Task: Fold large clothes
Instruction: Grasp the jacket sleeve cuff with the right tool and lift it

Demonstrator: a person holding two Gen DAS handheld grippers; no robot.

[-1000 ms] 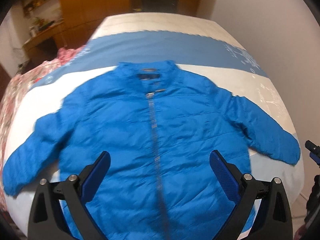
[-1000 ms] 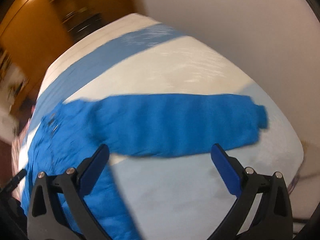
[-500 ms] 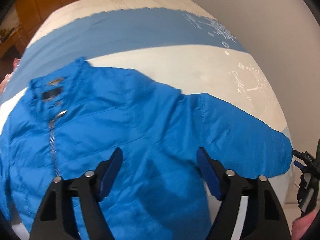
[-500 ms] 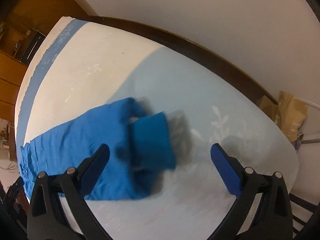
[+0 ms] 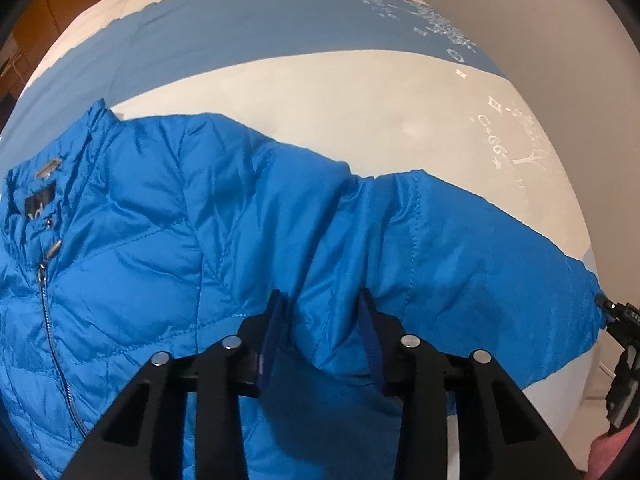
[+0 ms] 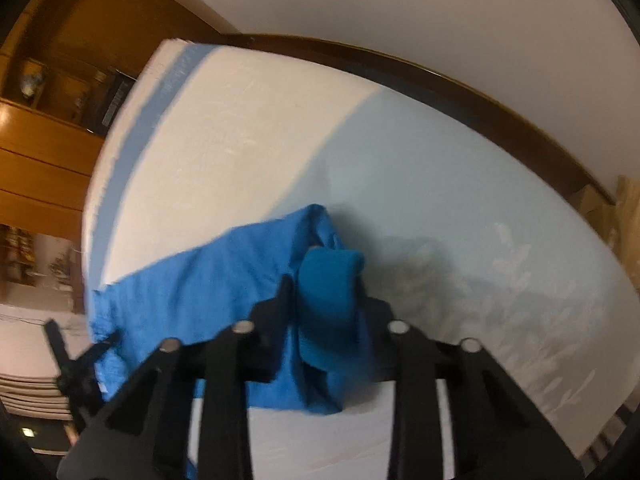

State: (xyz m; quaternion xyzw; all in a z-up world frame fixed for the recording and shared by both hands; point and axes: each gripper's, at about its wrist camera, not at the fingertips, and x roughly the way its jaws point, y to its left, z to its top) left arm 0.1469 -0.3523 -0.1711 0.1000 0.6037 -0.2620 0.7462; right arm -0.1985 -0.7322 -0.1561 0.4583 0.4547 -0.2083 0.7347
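A bright blue puffer jacket (image 5: 168,232) lies face up, zipped, on the bed (image 5: 360,104). My left gripper (image 5: 322,312) is shut on a pinched fold of the jacket under the armpit, where the right-hand sleeve (image 5: 480,264) joins the body. My right gripper (image 6: 326,296) is shut on that sleeve's knit cuff (image 6: 330,280), which is lifted and bunched between the fingers. The sleeve (image 6: 208,284) trails left from it. The right gripper's tip also shows at the right edge of the left wrist view (image 5: 618,314).
The bed cover has cream, dark blue and pale blue bands. A dark wooden bed frame (image 6: 460,92) runs along a white wall. Wooden cabinets and shelves (image 6: 48,128) stand beyond the bed's far end.
Both grippers closed: the left came down onto the jacket's armpit fold and pinched it, the right closed on the sleeve cuff, which is now bunched up.
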